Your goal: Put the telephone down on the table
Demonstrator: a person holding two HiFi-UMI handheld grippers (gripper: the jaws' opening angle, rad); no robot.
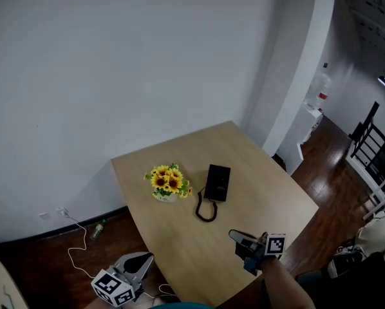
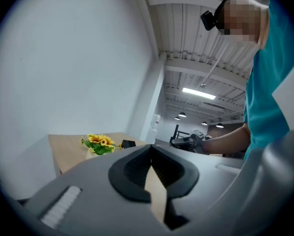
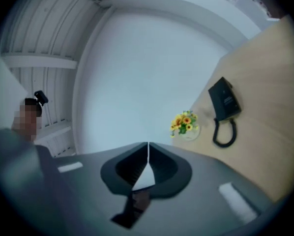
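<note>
Two pairs of jaws, both pressed together tip to tip, nothing caught between them. Left gripper [image 1: 146, 258] low beside the near left edge of the table [image 1: 263, 172]. Right gripper [image 1: 235, 235] over the table's near right part, its marker cube [image 1: 275, 244] just behind the jaws.

Well apart from both: black telephone [image 1: 217, 183], lying flat near the middle of the light wooden top, touched by neither gripper. Curly black cord [image 1: 206, 212] looped on the wood at the telephone's near end.

Just left of the telephone, not touching it: small pale pot [image 1: 165, 197], upright, filled with yellow sunflowers [image 1: 168, 179] and green leaves spilling over its rim.
</note>
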